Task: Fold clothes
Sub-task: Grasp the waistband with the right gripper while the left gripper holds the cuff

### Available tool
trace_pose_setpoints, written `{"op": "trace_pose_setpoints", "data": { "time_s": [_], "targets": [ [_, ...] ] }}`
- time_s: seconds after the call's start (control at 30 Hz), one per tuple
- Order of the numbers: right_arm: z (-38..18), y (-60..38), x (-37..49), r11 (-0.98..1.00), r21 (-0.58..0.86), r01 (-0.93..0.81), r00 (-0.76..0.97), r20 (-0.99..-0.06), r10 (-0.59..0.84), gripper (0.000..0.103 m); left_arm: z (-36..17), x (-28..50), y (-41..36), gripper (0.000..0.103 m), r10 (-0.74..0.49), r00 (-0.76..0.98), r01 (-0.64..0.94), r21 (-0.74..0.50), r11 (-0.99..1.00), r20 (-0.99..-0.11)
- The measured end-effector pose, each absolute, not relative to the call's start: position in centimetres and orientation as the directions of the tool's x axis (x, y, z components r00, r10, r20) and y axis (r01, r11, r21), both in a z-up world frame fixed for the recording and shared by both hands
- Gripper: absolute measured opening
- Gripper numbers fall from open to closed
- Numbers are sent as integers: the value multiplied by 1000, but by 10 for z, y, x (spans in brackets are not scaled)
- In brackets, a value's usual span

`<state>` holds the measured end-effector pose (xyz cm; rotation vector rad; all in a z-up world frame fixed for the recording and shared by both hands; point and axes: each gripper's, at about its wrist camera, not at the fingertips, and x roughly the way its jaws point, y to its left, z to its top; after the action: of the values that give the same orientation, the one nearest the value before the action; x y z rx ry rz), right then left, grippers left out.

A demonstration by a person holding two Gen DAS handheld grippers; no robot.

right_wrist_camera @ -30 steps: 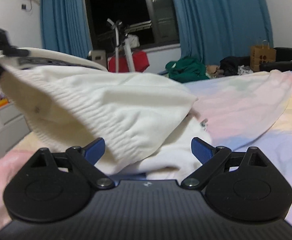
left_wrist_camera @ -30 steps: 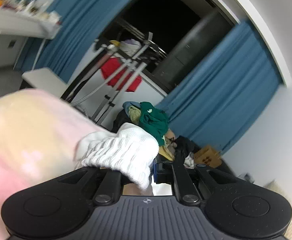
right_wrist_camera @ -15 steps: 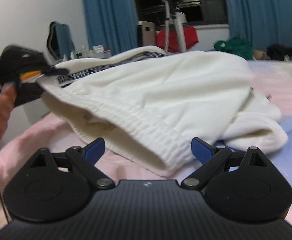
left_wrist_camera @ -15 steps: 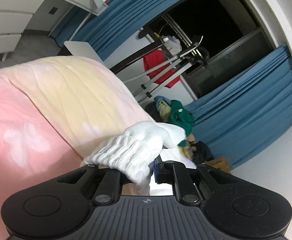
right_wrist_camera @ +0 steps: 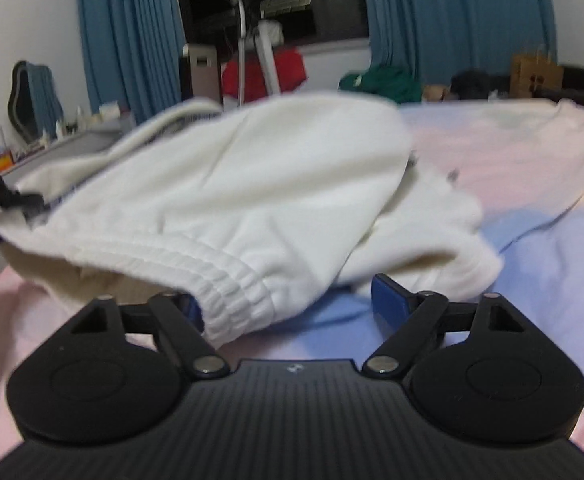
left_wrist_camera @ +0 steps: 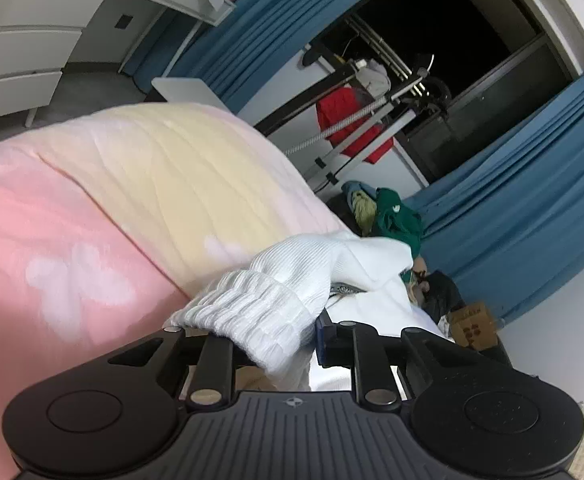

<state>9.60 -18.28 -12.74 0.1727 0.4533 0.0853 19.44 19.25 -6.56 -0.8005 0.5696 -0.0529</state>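
Left wrist view: the left tool point(left_wrist_camera: 279, 340) was clamped on the ribbed hem of a white garment point(left_wrist_camera: 292, 280), the cloth bunched between its closed fingers. This grip held one end of the waistband clear of the bed point(left_wrist_camera: 91, 216), probably so the band could be drawn taut for folding. A pile of clothes point(left_wrist_camera: 388, 212) lay beyond the bed's far edge.

Right wrist view: the right tool point(right_wrist_camera: 287, 304) stood with its fingers apart, the elastic band of the garment point(right_wrist_camera: 251, 184) passing between them and resting against the left finger. It looked positioned to take the second grip. The garment was held up at the left and sagged onto the bed point(right_wrist_camera: 532, 232) at the right.
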Motion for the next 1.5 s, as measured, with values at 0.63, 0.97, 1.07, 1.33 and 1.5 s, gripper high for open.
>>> {"op": "trace_pose_setpoints", "data": {
  "time_s": [0.63,0.97,1.07,1.33,1.5],
  "targets": [
    [-116,-182,85,950,289,-122,866,-436,243,33,-81,111,200,76,-315,834,-275,-836,474,-453],
    [-105,-183,78,954,286,-92,855,-468,223,33,-111,136,179,76,-437,795,-235,-878,417,-421],
    [-110,-182,83,955,283,-87,848,-483,220,33,-117,149,169,73,-441,792,-215,-869,446,-422],
    [-123,-174,87,970,229,-84,840,-508,192,35,-119,177,158,49,-400,818,-173,-840,515,-414],
    [-133,-166,89,981,174,-86,838,-520,166,44,-120,181,164,35,-377,839,-176,-850,496,-394]
  ]
}}
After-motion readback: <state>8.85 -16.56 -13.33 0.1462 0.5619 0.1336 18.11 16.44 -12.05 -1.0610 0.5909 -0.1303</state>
